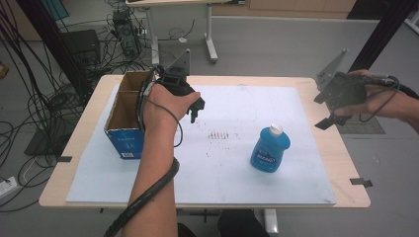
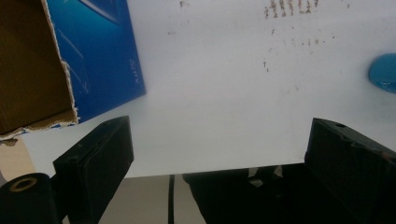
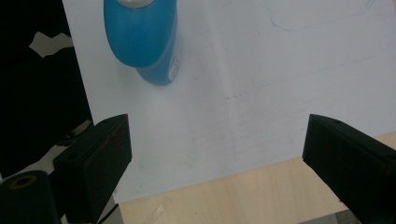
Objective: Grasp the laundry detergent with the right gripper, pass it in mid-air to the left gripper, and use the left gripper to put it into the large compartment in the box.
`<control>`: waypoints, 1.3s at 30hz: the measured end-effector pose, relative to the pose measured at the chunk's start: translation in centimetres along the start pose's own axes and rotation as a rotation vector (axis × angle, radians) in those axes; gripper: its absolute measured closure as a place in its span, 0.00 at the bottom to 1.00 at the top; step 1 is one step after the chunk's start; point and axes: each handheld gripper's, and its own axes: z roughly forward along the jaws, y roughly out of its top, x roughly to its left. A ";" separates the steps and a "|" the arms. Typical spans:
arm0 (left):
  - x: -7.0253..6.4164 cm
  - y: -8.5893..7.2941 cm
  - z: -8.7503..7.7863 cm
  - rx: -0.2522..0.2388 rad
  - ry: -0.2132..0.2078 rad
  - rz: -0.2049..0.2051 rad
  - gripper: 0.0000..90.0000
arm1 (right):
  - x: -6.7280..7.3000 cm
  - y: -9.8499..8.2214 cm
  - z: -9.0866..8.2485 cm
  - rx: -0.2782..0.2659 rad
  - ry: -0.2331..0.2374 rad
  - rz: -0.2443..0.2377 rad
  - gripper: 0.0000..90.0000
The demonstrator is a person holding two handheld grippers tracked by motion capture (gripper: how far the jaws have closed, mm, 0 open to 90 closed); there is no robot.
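Note:
A blue bottle with a white cap [image 1: 270, 148] stands upright on the white sheet [image 1: 222, 168], right of centre. In the right gripper view the bottle [image 3: 140, 37] sits at the upper left, well beyond the jaws. At the table's left side stands an open-topped cardboard box with blue sides [image 1: 126, 116]; in the left gripper view the box [image 2: 98, 51] is at the upper left. My left gripper [image 1: 196, 109] hovers just right of the box, open and empty [image 2: 217, 140]. Over the table's right edge, my right gripper [image 1: 322, 109] is held open, nothing between its jaws [image 3: 217, 140].
Brown smudges [image 1: 220, 134] mark the sheet's middle. The wooden table rim [image 1: 346, 163] shows beyond the sheet, with black tape pieces [image 1: 363, 181] at its edges. Cables [image 1: 29, 113] cover the floor at the left, and another table's legs [image 1: 211, 47] stand behind.

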 end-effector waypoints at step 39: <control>0.1 -0.4 1.1 0.009 0.014 0.009 0.09 | 6.8 -4.7 14.5 -0.406 -0.020 0.130 0.04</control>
